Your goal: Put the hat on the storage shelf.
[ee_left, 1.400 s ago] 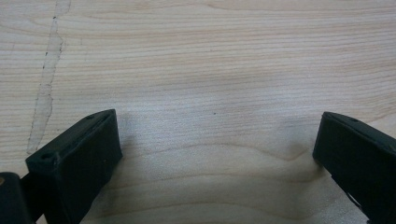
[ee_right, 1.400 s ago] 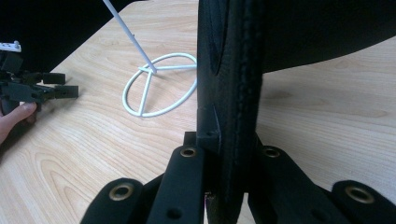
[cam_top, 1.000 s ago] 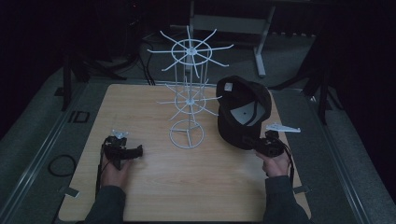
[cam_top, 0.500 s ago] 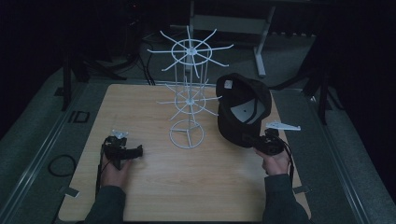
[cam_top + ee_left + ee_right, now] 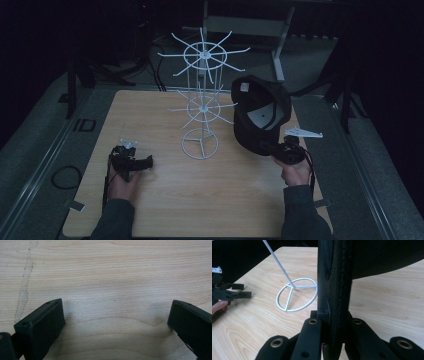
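A black cap (image 5: 260, 112) is held upright above the table's right side, its inside facing me. My right gripper (image 5: 272, 147) is shut on its lower edge; in the right gripper view the cap's rim (image 5: 334, 285) stands vertically between the closed jaws of that gripper (image 5: 332, 327). A white wire rack (image 5: 202, 100) with two tiers of spokes stands at the table's centre on a ring base (image 5: 297, 297), just left of the cap. My left gripper (image 5: 147, 162) rests at the front left, open, with bare wood between its fingers (image 5: 45, 322).
The wooden table (image 5: 150, 115) has a grey floor around it, and a cable loop (image 5: 65, 176) lies left of it. A metal frame (image 5: 280, 30) stands behind the table. From the right gripper view, the left gripper (image 5: 244, 293) sits left of the rack base.
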{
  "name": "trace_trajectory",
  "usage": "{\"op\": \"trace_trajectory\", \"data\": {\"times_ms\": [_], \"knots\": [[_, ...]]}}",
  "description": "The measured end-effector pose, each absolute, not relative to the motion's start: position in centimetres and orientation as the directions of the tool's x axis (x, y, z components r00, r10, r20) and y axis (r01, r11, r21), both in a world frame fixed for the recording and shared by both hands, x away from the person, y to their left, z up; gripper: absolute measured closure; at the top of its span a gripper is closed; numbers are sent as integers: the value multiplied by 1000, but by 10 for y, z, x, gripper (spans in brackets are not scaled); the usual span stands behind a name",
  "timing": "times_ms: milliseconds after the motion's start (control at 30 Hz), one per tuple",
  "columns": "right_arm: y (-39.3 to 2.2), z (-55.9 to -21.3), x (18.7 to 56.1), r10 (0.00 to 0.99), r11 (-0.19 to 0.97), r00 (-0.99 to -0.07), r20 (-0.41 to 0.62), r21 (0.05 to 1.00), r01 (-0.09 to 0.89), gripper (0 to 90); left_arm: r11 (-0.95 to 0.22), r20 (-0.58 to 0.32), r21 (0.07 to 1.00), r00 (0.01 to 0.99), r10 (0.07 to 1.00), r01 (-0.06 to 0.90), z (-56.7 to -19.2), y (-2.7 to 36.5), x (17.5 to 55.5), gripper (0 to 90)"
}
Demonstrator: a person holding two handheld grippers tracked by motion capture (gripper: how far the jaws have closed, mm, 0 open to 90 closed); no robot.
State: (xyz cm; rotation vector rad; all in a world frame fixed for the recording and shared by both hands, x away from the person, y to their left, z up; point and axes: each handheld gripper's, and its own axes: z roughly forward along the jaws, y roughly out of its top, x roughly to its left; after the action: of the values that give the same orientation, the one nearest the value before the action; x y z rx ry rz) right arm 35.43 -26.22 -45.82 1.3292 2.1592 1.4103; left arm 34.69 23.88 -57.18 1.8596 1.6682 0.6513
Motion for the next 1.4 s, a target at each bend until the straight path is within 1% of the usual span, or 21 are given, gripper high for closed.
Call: {"op": "trace_trajectory", "data": {"times_ms": [333, 1400], "knots": [[-261, -454, 355, 791, 111, -553, 261, 828, 550, 863, -76, -8, 683, 111, 994, 726, -572, 239, 347, 11], [-255, -436, 356, 797, 132, -566, 212, 852, 506, 864, -75, -9, 683, 111, 994, 726, -572, 239, 347, 11]]}}
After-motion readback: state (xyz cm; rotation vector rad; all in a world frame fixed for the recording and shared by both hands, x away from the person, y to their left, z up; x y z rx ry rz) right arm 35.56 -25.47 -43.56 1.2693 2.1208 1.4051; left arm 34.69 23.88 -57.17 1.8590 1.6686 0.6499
